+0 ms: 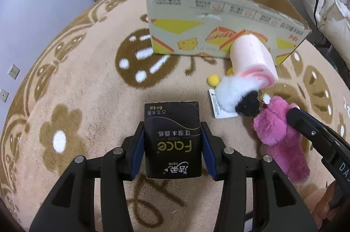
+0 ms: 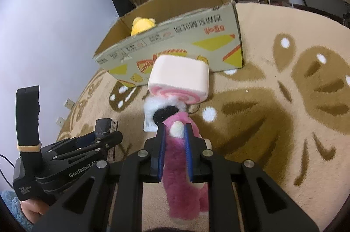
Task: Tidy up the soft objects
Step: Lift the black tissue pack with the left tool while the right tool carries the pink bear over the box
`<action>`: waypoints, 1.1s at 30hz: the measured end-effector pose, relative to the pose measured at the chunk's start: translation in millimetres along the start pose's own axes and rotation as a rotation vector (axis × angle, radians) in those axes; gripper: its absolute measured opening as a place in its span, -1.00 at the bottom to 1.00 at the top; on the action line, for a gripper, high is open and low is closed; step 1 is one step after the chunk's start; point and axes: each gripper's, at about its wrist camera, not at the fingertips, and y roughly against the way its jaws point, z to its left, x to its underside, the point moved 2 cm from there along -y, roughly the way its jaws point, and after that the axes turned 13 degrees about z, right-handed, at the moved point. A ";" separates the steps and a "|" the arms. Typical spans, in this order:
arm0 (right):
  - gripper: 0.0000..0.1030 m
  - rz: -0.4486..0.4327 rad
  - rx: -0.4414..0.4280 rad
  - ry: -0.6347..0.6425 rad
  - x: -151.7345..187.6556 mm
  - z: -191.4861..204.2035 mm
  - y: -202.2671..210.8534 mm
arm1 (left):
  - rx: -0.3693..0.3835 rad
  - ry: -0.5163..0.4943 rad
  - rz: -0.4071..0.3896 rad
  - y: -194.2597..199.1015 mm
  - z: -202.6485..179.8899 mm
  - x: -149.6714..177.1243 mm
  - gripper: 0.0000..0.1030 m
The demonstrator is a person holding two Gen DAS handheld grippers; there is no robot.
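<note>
Two grippers each clamp something: the left gripper (image 1: 172, 140) squeezes a black tissue pack (image 1: 172, 140), the right gripper (image 2: 175, 140) a pink plush toy (image 2: 183, 168); beyond lie a pink roll cushion (image 2: 179, 79) on the rug (image 2: 284, 101), then the cardboard box (image 2: 175, 35) holding a yellow plush (image 2: 142, 25)

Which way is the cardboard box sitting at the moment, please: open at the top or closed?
Open. The cardboard box shows no closed flaps, and a yellow plush sits visible inside it, seen over the near wall.
</note>
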 end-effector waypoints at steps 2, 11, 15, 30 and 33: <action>-0.67 -0.015 -0.007 0.004 0.4 -0.4 5.6 | 0.005 0.010 -0.006 2.6 1.7 -0.5 -0.12; -0.67 -0.067 -0.017 0.039 0.7 8.7 22.0 | -0.007 0.024 -0.044 17.1 7.2 -3.6 -0.12; -0.67 -0.099 -0.016 0.059 0.4 15.3 33.0 | -0.018 -0.004 -0.076 33.0 4.1 -5.8 -0.12; -0.67 -0.243 -0.041 0.112 -29.5 36.8 81.3 | 0.030 0.013 -0.216 90.0 11.8 -48.4 -0.12; -0.67 -0.294 -0.031 0.126 -45.1 39.0 93.7 | 0.020 0.015 -0.235 93.7 13.3 -61.1 -0.12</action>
